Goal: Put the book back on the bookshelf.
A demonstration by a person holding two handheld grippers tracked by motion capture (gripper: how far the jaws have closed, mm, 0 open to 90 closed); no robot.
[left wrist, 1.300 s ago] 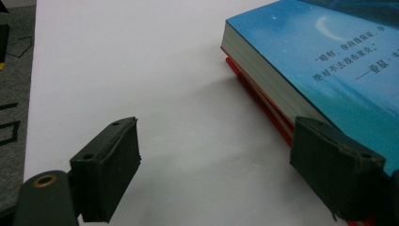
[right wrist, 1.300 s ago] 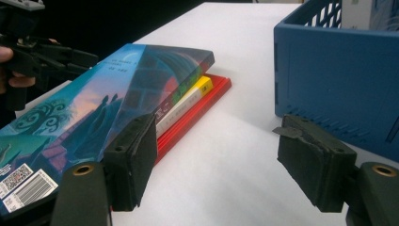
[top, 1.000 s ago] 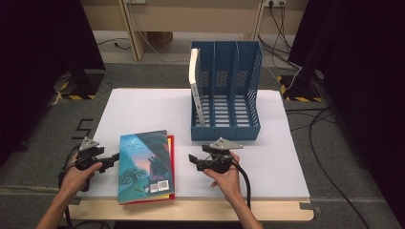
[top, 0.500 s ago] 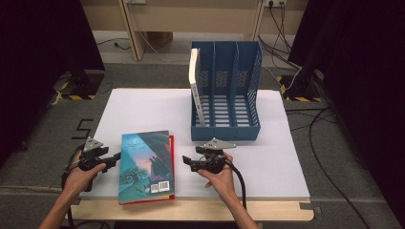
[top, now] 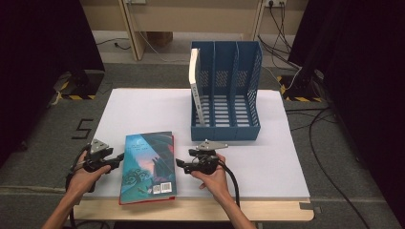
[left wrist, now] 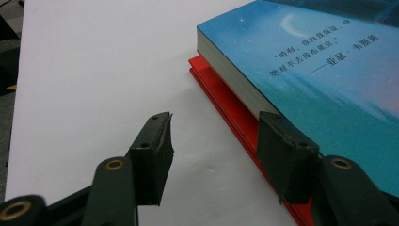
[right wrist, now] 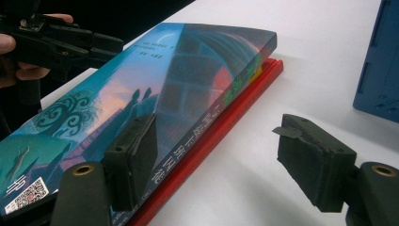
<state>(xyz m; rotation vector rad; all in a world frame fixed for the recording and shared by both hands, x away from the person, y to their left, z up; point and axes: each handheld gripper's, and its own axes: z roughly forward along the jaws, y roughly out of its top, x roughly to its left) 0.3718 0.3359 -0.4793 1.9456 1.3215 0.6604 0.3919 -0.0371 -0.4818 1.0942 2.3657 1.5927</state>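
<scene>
A blue-covered book (top: 148,164) lies flat on a thin red book (top: 143,199) at the table's front left. At the stack's left edge my left gripper (top: 119,156) is open. Its jaws have just been closing; only bare table shows between them, and one pad (left wrist: 282,155) stands in front of the red book (left wrist: 221,94) beside the blue book (left wrist: 320,70). My right gripper (top: 179,163) sits at the stack's right side, open. Its jaws straddle the spine edge of the blue book (right wrist: 155,80) and the red book (right wrist: 235,113), pads not pressing.
A blue three-slot file holder (top: 224,95) stands at the back middle of the white tabletop (top: 267,157), with a white book (top: 195,81) upright in its left slot. The holder's corner (right wrist: 381,70) is close to my right gripper. Cables trail on the floor at the right.
My right gripper has slid left to the book's spine. The left gripper has stayed by the book's left edge.
</scene>
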